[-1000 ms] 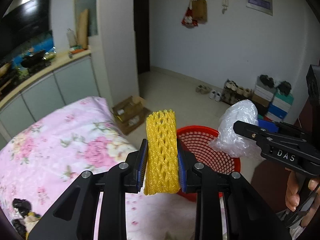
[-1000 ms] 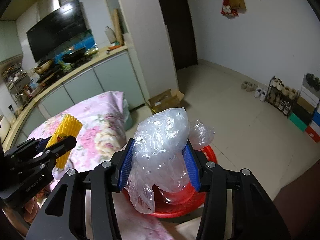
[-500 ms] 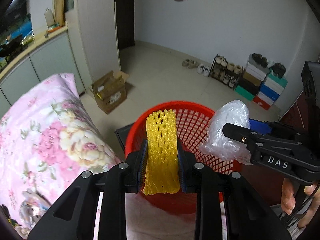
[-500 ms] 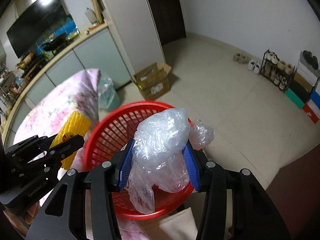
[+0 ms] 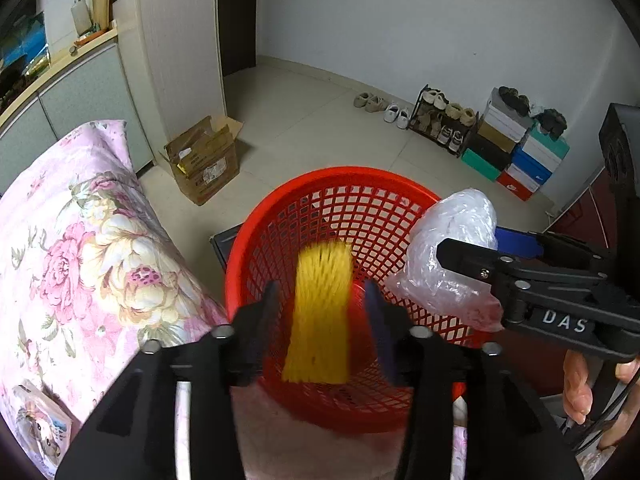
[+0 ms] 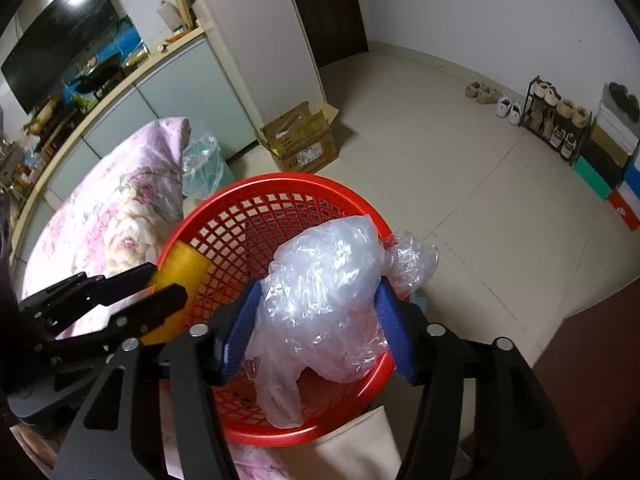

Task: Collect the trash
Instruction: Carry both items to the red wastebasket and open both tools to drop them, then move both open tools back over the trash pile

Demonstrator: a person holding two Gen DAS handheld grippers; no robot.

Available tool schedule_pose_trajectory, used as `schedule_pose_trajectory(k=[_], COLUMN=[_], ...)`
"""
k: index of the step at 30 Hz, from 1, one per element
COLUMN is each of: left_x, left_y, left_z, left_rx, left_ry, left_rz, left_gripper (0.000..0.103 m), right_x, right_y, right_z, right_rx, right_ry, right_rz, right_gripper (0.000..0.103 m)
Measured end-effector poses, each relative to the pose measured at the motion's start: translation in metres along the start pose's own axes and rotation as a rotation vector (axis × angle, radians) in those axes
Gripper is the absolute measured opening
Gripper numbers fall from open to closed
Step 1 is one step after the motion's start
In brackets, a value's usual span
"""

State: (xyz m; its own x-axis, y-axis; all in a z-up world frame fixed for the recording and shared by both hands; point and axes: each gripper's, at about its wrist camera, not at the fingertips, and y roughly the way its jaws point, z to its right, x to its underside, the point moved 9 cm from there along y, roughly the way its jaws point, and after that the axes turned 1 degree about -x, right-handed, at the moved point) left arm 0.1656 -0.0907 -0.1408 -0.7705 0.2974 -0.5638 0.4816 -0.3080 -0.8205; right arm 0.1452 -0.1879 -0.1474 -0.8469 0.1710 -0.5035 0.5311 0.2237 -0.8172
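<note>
Over the red basket [image 5: 280, 216] at frame centre, the left gripper [image 5: 325, 304] fingers are opening, the blurred yellow foam net [image 5: 322, 312] loose between them; only the right-wrist view shows the right gripper [image 6: 318, 326] fingers opening around the clear plastic bag [image 6: 320, 284].

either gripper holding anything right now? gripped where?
Left gripper: jaws opening, yellow foam net loose. Right gripper: jaws opening, plastic bag between the pads, grip unclear.

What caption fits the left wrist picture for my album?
Left tongs opening, yellow foam net dropping into red basket.
</note>
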Motion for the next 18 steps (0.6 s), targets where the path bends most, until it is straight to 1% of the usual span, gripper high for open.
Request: schedule_pose_trajectory(k=[1, 2, 4, 7, 8, 9, 10, 18], left_x=[-0.001, -0.002, -0.002, -0.003, -0.002, -0.003, -0.003, 0.006], left_y=[-0.003, -0.005, -0.011, -0.020, -0.025, -0.028, -0.033, -0.075], left_z=[0.000, -0.001, -0.004, -0.010, -0.013, -0.016, -0.019, -0.042], left_rx=[0.001, 0.001, -0.003, -0.014, -0.022, -0.029, -0.037, -0.098], left_ry=[-0.002, -0.005, -0.012, -0.030, -0.038, -0.043, -0.048, -0.102], left_rz=[0.009, 0.015, 0.023, 0.039, 0.048, 0.053, 0.061, 0.123], left_gripper=[0.057, 0.059, 0.061, 0.066, 0.067, 0.068, 0.068, 0.070], right_x=[0.000, -0.001, -0.001, -0.001, -0.001, -0.001, -0.002, -0.004], right_y=[-0.002, -0.004, -0.009, -0.017, -0.019, -0.022, -0.023, -0.041], right_z=[0.000, 0.000, -0.001, -0.005, -0.006, -0.008, -0.008, -0.020], right_rx=[-0.003, -0.007, -0.018, -0.026, -0.027, -0.027, -0.025, -0.023], right_ry=[0.003, 0.007, 0.014, 0.011, 0.008, 0.001, -0.004, -0.032], right_rz=[0.003, 0.006, 0.011, 0.023, 0.026, 0.030, 0.033, 0.073], right_gripper=[0.060, 0.061, 0.061, 0.063, 0.066, 0.069, 0.070, 0.070])
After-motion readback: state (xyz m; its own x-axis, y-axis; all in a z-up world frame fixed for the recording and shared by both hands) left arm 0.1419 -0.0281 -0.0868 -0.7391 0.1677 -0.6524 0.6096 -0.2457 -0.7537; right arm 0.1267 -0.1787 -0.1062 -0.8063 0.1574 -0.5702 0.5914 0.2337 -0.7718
